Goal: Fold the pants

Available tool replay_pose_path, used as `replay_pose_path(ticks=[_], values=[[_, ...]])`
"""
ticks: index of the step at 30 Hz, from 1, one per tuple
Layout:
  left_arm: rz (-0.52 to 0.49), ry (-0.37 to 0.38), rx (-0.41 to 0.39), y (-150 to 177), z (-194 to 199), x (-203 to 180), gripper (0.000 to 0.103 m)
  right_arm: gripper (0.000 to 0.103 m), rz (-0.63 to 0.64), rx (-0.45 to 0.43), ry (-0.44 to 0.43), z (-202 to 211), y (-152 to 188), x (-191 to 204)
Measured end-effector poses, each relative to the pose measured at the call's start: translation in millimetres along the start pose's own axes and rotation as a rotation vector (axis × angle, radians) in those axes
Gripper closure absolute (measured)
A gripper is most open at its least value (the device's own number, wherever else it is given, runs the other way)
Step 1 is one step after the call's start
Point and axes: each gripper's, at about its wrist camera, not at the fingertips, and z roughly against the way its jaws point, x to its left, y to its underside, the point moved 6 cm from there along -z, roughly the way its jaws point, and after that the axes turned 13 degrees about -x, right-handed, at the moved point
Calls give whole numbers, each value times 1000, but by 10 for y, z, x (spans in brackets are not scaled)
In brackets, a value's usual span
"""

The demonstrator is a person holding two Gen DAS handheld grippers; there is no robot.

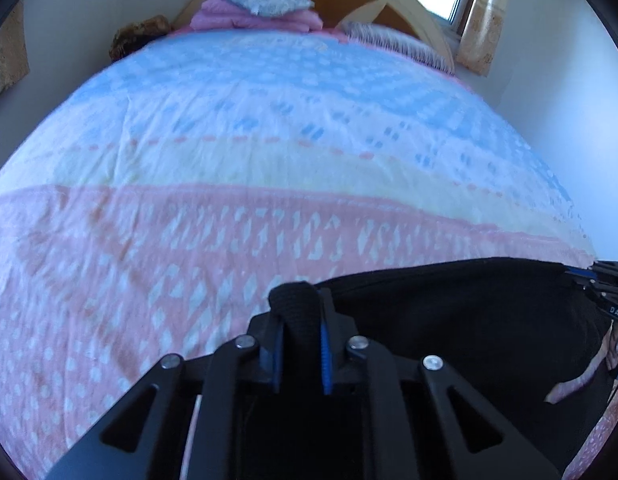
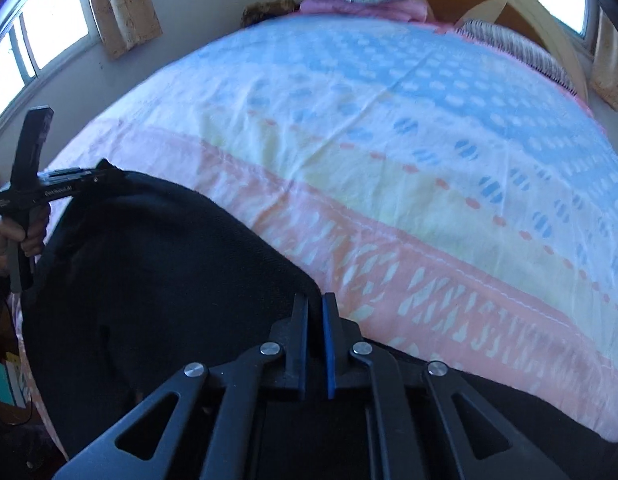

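Now both tongs are gripping the black pants (image 2: 157,272) at the near edge of the bed (image 1: 269,128). The left gripper (image 1: 300,320) is pinching a bunched fold of ribbed black cloth between its blue pads, jaws narrow around it. The right gripper (image 2: 315,320) is standing nearly closed, and dark cloth is lying in the thin gap between its pads, so it reads as clamped on an edge of the garment.

From the left gripper, the held edge is running off toward 3 o'clock, ending where the other tool shows at the frame's right rim. From the right gripper, the same edge is climbing toward 10 o'clock, up to the left tool and the hand (image 2: 13,240) holding it. So the stretch between the two grips is lying crosswise to the bed, roughly parallel to its foot, while the rest of the cloth is hanging down below and out of sight.

Open bedspread is spreading ahead at 12 o'clock in both views. Judging from this, the coming move is a carry forward onto it, both hands level, neither one nearer.
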Motion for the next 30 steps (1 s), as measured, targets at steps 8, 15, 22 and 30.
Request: replay_pose_path(ticks=[8, 15, 22, 30], values=[[-19, 53, -220, -143, 1055, -104, 88, 97, 0, -206, 10, 1175, 92, 500], [-61, 75, -305, 505, 1676, -221, 88, 99, -51, -279, 6, 1732, 888, 1001], [-74, 28, -289, 1230, 1811, -202, 87, 100, -99, -260, -7, 1643, 1547, 1358], [-65, -71, -288, 1530, 1952, 22, 37, 99, -341, -329, -92, 1580, 1677, 1350]])
